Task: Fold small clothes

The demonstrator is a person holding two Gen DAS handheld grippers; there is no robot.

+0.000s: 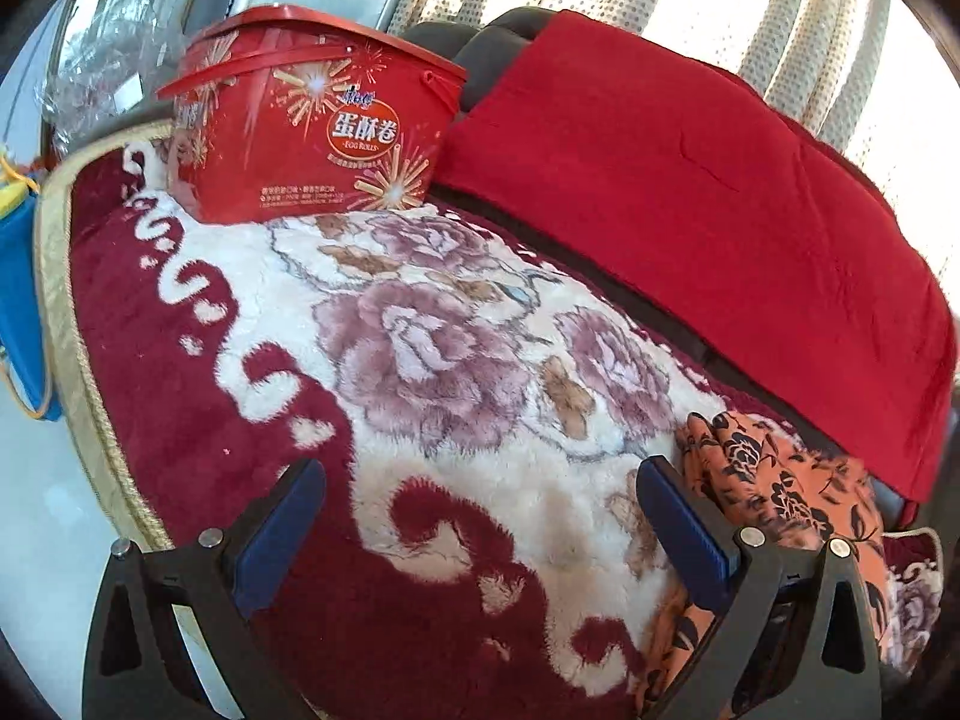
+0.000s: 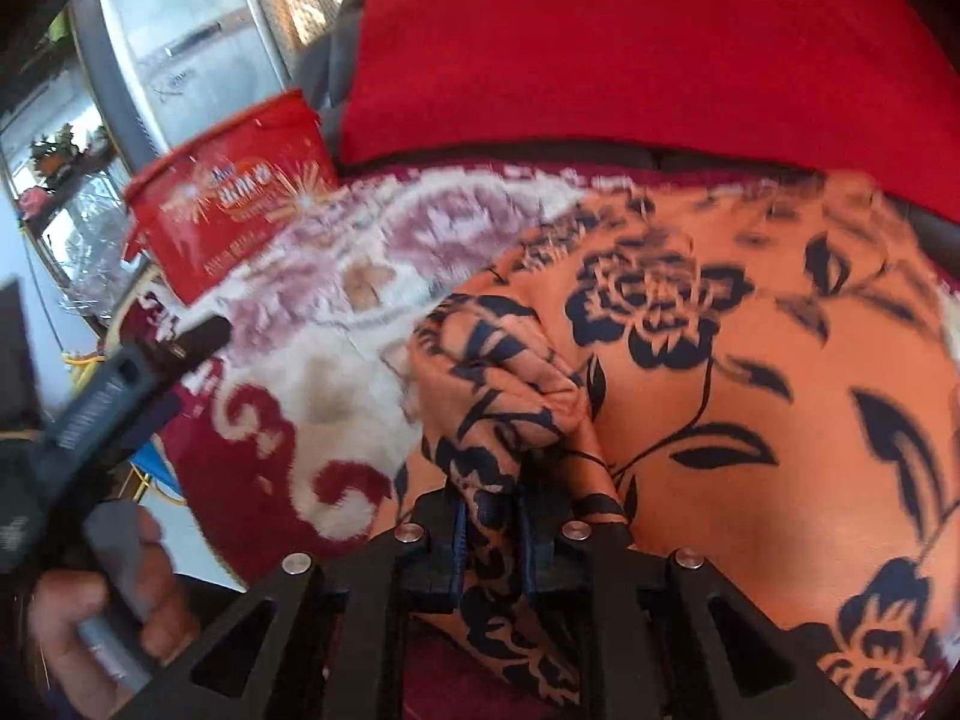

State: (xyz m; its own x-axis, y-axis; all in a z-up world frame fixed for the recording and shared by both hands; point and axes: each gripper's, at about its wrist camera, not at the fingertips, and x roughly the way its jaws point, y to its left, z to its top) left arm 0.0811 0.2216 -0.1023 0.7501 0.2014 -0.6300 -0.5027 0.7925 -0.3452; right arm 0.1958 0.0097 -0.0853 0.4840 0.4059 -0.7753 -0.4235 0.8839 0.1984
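Note:
An orange cloth with a dark blue flower print [image 2: 750,372] lies on the plush red and white floral cover [image 2: 336,384]. My right gripper [image 2: 492,516] is shut on a bunched fold of this cloth, which stands up in front of its fingers. In the left wrist view the cloth [image 1: 780,480] lies at the right, just beyond the right fingertip. My left gripper [image 1: 480,480] is open and empty above the floral cover [image 1: 420,360]. The left gripper also shows in the right wrist view [image 2: 180,342], held by a hand at the left.
A red egg-roll tub [image 1: 312,120] stands at the far left of the cover. A red blanket [image 1: 690,192] lies over the dark backrest behind. The cover's gold-trimmed edge [image 1: 66,324] drops off at the left, with a blue object [image 1: 18,300] beside it.

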